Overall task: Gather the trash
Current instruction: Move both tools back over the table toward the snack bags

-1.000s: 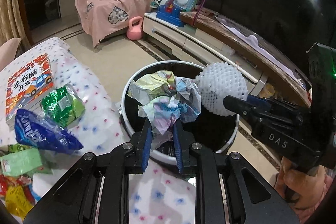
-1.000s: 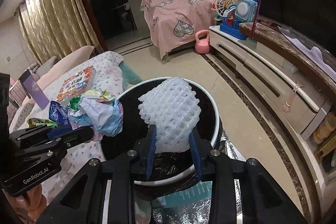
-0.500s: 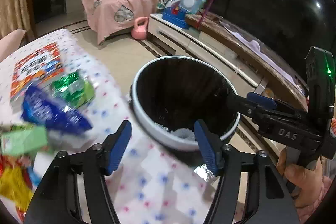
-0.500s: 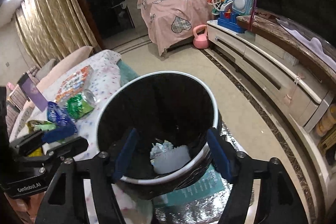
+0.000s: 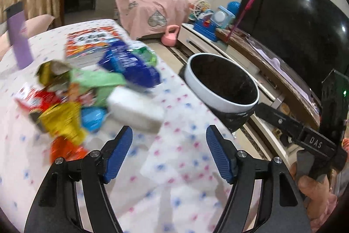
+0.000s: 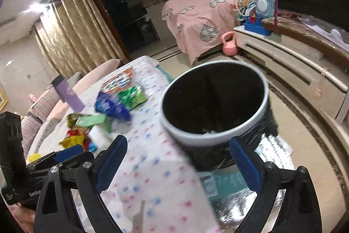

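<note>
A black bin with a white rim (image 5: 229,102) stands beside the table; it also shows in the right wrist view (image 6: 265,99), with some dropped trash at its bottom (image 6: 207,131). My left gripper (image 5: 170,154) is open and empty above the spotted tablecloth (image 5: 181,158), left of the bin. My right gripper (image 6: 177,164) is open and empty, just in front of the bin. A pile of wrappers lies on the table: a blue bag (image 5: 133,67), a green packet (image 5: 96,80), a yellow wrapper (image 5: 63,121), a white tissue pack (image 5: 135,110).
A picture book (image 5: 91,40) and a purple card (image 5: 18,40) lie at the table's far end. A TV (image 5: 294,21) on a long low cabinet (image 6: 294,62) stands right of the bin. A pink covered chair (image 6: 200,19) and pink kettlebell (image 6: 229,45) are behind.
Both grippers opened and dropped the crumpled paper and the white foam net into the bin. Both have since pulled back from the bin; the left has swung toward the wrapper pile.
</note>
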Demonstrator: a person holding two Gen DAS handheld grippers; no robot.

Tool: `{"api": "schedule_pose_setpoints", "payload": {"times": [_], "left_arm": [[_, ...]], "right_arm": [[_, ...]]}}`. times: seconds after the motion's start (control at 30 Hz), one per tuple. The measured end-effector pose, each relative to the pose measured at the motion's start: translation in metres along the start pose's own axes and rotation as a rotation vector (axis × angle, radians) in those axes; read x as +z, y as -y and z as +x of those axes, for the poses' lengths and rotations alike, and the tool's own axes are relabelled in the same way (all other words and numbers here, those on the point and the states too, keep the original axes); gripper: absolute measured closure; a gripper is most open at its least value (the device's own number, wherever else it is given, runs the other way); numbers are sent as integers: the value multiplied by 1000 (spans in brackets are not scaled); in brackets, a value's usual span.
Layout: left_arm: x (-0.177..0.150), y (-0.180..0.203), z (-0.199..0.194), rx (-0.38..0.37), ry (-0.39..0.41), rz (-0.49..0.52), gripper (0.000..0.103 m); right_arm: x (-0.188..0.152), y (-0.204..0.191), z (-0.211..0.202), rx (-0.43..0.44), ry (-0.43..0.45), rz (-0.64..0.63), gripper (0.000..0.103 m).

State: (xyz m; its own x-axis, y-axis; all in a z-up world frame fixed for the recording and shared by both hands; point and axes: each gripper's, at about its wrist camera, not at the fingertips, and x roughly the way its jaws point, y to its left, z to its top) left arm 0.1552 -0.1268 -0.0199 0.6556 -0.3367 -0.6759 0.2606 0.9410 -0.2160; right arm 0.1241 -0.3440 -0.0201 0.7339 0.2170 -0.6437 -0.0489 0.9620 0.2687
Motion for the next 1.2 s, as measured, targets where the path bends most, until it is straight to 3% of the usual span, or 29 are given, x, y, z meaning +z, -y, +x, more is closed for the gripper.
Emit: {"api": "schedule_pose_setpoints", "payload": {"times": [0.2, 0.53, 0.8, 1.2], "left_arm": [[-24, -37, -34, 25, 51, -80, 31], [-52, -79, -58, 73, 62, -168, 31], [-60, -95, -52, 96, 26, -163, 30], [-49, -103, -27, 98, -22, -123, 30]], "right_arm": [[-18, -32, -2, 52, -15, -37, 7], [-44, -81, 19, 143, -96, -125, 7], [-50, -107, 38, 164, -133, -197, 6], [-33, -124, 70, 162, -156, -278, 7]]}}
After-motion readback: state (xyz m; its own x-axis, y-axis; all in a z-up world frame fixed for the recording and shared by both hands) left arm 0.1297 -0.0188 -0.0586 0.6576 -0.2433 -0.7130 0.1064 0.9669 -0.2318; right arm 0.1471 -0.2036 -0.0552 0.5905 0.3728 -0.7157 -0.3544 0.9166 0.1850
